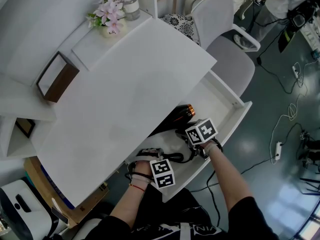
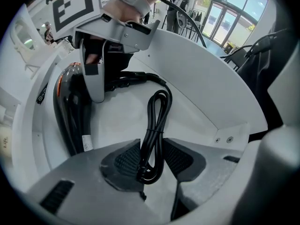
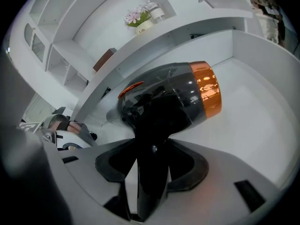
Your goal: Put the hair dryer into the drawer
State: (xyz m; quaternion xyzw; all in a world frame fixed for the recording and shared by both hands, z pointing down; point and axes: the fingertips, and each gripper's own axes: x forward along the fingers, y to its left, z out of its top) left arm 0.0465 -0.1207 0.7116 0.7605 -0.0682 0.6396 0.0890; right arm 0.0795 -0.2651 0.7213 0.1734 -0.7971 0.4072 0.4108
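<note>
Black glossy plastic fills my right gripper (image 3: pixel 149 172): its jaws are clamped on the handle of the hair dryer (image 3: pixel 180 95), whose body sits low inside the open drawer (image 3: pixel 262 130). My left gripper (image 2: pixel 151 162) pinches the bundled cord (image 2: pixel 158 111). I judge the shell stiff, slick and nose-heavy; the handle is the right hold, the cord limp.

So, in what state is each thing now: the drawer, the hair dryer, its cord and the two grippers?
drawer: pulled open.
hair dryer: inside the drawer, held by its handle.
cord: folded into a bundle, inside the drawer.
left gripper: jaws closed on the cord.
right gripper: jaws closed on the handle of the hair dryer.
</note>
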